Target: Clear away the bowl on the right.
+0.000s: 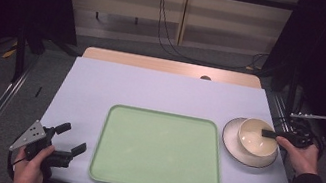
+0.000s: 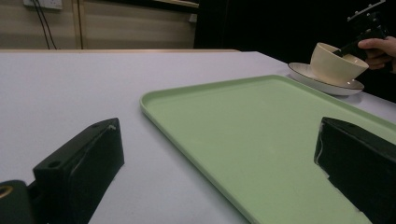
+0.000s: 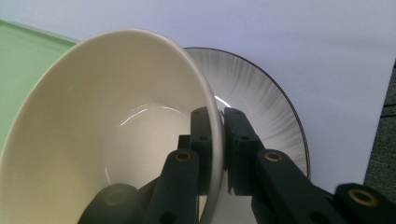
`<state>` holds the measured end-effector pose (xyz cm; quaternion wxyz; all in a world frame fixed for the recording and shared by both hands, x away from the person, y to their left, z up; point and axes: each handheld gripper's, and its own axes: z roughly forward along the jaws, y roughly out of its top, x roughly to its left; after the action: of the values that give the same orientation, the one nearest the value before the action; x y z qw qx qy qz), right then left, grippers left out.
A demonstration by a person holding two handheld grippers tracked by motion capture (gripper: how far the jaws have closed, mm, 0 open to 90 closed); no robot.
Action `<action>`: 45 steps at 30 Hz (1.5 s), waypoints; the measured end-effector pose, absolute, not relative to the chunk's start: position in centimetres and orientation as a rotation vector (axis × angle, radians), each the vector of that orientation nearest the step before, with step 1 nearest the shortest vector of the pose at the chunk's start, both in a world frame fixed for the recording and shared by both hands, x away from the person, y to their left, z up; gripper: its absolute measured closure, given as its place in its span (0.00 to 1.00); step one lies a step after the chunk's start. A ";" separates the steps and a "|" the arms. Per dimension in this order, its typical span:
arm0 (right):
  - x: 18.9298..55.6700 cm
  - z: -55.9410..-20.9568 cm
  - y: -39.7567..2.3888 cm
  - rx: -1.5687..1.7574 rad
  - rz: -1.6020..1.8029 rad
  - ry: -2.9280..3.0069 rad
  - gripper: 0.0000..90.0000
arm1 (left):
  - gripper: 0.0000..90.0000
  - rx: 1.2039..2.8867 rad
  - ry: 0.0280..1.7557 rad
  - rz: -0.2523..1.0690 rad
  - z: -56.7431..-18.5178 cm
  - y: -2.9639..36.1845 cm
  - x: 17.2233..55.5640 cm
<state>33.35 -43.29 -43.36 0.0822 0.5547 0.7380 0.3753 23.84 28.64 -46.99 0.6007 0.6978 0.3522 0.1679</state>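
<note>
On the plate [image 1: 231, 143] at the worktop's [image 1: 161, 91] right edge, beside the green tray [image 1: 159, 151]: cream bowl [image 1: 255, 140], rim pinched between the right gripper's [image 3: 215, 135] 2 fingers. Thin-edged grip; could slip or tip if lifted fast. Left gripper [image 1: 74, 139] well apart, fingers spread wide, holding nothing.

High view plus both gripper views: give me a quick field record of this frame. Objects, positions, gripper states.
surface: lavender-grey table
tray: green tray, centre of table, nothing on it
plate: white plate with dark rim, right of tray
bowl: cream bowl, on the plate, tilted
right gripper: right gripper shut on the bowl's rim, one jaw inside, one outside
left gripper: left gripper open, at the near left of the table, holding nothing
</note>
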 end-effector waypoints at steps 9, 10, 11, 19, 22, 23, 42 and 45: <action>33.2 -42.9 -43.1 1.638 1.180 2.187 0.92 | 0.02 1.618 0.816 0.390 -47.0 28.6 23.8; 33.2 -42.8 -43.1 1.626 1.187 2.189 0.92 | 0.02 1.619 0.818 0.388 -47.0 28.6 23.8; 33.1 -42.7 -43.0 1.631 1.194 2.189 0.92 | 0.02 1.619 0.818 0.384 -47.0 28.6 23.8; 33.0 -42.2 -42.8 1.604 1.236 2.182 0.92 | 0.02 1.611 0.822 0.386 -47.0 28.6 23.8; 32.9 -42.0 -42.8 1.604 1.249 2.178 0.92 | 0.02 1.611 0.823 0.386 -47.0 28.6 23.8; 32.9 -42.0 -42.8 1.603 1.249 2.175 0.92 | 0.02 1.618 0.820 0.389 -47.0 28.7 23.8; 32.9 -40.8 -41.5 1.538 1.324 2.176 0.92 | 0.02 1.611 0.825 0.386 -47.0 28.6 23.8; 32.9 -40.6 -41.1 1.528 1.347 2.168 0.92 | 0.02 1.611 0.824 0.386 -47.0 28.6 23.8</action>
<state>32.90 -41.15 -40.56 0.0832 0.5118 0.7263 0.4512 23.83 28.59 -47.01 0.6017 0.6955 0.3558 0.1665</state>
